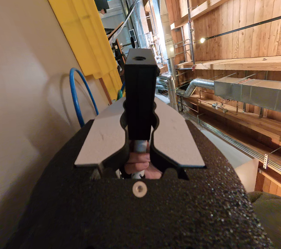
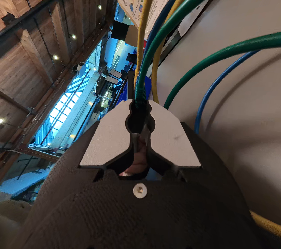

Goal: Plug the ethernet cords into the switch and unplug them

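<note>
Clamping switch [image 1: 139, 97] in left gripper [image 1: 139, 114] — black box standing upright between the grey fingers [image 1: 104, 132], sticking out past the tips. Pinching green plug [image 2: 140, 95] in right gripper [image 2: 139, 104], jaws narrow around its boot, right against the switch edge. Trailing off right across the pale table [image 2: 228, 104]: green cord [image 2: 212, 59], yellow cord [image 2: 143, 28], blue cord [image 2: 212, 89]. Showing yellow plug [image 2: 136, 74] just beyond green one, at the switch too.
</note>
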`<state>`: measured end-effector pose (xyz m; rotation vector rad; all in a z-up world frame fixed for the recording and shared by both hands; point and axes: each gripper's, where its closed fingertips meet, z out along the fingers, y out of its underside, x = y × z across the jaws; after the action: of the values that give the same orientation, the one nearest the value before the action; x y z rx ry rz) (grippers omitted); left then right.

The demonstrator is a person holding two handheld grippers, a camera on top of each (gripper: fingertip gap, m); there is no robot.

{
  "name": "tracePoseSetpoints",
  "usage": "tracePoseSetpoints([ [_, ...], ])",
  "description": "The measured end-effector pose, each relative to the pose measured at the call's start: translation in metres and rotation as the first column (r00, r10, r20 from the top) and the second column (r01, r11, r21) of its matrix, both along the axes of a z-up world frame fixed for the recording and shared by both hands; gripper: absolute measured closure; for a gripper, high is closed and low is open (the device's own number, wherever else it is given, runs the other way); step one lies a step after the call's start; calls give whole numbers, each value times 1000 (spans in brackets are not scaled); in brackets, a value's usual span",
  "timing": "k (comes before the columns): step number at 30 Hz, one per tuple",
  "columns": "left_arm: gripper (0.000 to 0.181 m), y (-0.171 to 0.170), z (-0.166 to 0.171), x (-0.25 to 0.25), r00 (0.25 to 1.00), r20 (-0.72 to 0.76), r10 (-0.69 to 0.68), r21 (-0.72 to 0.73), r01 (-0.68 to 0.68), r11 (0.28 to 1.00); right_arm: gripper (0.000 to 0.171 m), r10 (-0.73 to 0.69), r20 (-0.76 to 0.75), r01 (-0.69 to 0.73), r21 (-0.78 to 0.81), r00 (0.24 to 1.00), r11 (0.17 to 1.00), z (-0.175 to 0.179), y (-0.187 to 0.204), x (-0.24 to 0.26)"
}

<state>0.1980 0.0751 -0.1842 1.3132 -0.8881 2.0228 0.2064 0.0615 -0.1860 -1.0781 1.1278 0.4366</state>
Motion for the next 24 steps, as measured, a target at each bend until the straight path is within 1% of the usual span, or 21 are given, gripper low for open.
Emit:
tracePoseSetpoints([
  [6, 155, 6, -3, 3, 999, 23, 41, 6, -41, 999, 157, 32, -10, -32, -28, 999, 999, -4, 5, -1],
  [10, 154, -1, 0, 0, 995, 96, 20, 55, -26, 998, 157, 67, 27, -67, 8, 997, 998, 0, -3, -5],
  [13, 154, -9, 4, -2, 992, 129, -14, 61, 6, 998, 156, 100, 69, -97, -49, 993, 994, 4, -11, -6],
  [17, 154, -12, 3, 1, 992, 128, 4, 28, -8, 1000, 157, 143, 98, -135, -78, 985, 988, 2, -11, -1],
  [20, 154, -7, 2, 4, 992, 123, 37, 23, -41, 999, 157, 169, 119, -165, -46, 978, 985, 1, -6, 3],
  [24, 154, -1, 1, 7, 986, 146, 78, 60, -87, 994, 157, 195, 136, -199, 16, 971, 980, 0, 1, 5],
])
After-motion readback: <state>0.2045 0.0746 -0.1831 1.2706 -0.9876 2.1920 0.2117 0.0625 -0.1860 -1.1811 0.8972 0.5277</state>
